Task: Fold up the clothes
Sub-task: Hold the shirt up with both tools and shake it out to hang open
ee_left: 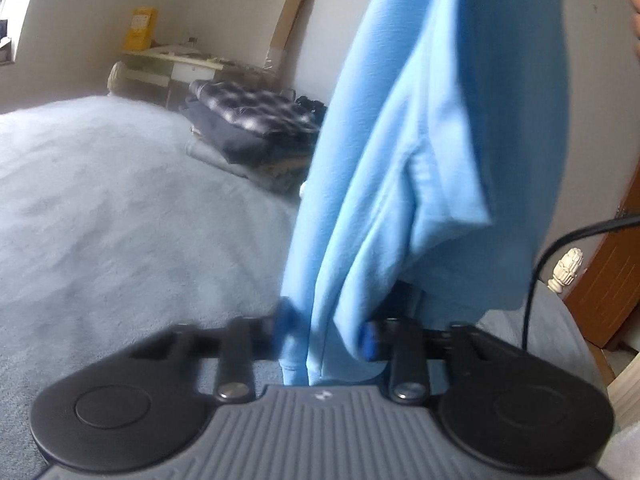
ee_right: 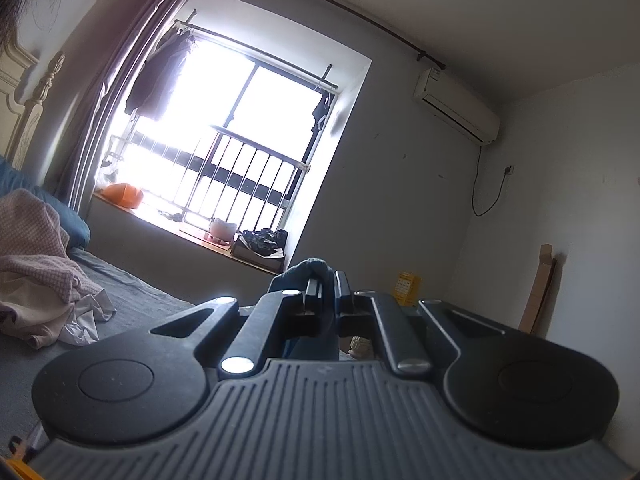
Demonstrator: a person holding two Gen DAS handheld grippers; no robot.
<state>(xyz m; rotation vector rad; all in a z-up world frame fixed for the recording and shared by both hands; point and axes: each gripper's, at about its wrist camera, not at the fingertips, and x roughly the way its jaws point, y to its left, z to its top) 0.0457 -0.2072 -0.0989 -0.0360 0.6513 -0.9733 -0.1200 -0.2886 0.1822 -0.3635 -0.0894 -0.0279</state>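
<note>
A light blue garment (ee_left: pixel 420 140) hangs lengthwise from above the left wrist view down to my left gripper (ee_left: pixel 328 330). Its lower folds and hem drop loosely between the two blue fingertips (ee_left: pixel 370 338), which stand partly apart on either side of the cloth; the left one is blurred. In the right wrist view my right gripper (ee_right: pixel 329 292) points up toward the window, jaws nearly together on a bunched corner of the same garment (ee_right: pixel 316 268), which looks dark against the light.
A grey bed cover (ee_left: pixel 120 200) lies below, with a stack of folded dark clothes (ee_left: pixel 252 120) at its far side. A heap of pink and white clothes (ee_right: pixel 36 240) sits on the bed. A bedpost (ee_left: pixel 568 270), a black cable (ee_left: pixel 560 248) and a hand (ee_left: pixel 634 12) are on the right.
</note>
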